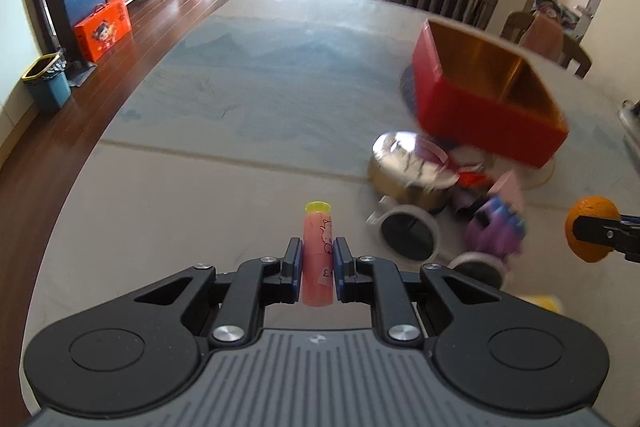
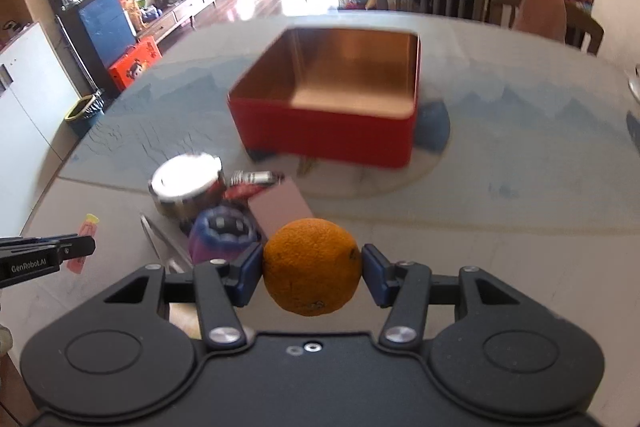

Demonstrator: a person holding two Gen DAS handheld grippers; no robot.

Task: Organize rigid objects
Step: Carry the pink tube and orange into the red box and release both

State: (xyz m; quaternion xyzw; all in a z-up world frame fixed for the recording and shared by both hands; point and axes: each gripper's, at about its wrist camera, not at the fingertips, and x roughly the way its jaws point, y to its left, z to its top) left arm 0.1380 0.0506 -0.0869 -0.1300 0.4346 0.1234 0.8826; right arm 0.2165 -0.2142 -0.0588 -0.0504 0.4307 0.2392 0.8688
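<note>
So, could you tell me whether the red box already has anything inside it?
No, the red box shows only its bare golden interior.

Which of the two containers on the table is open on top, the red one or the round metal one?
The red square tin, further back: its gold inside shows and looks empty. The round metal tin, nearer the grippers, has its shiny lid on.

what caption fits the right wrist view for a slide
Right hand-held gripper clamps an orange before the open red tin.
</note>
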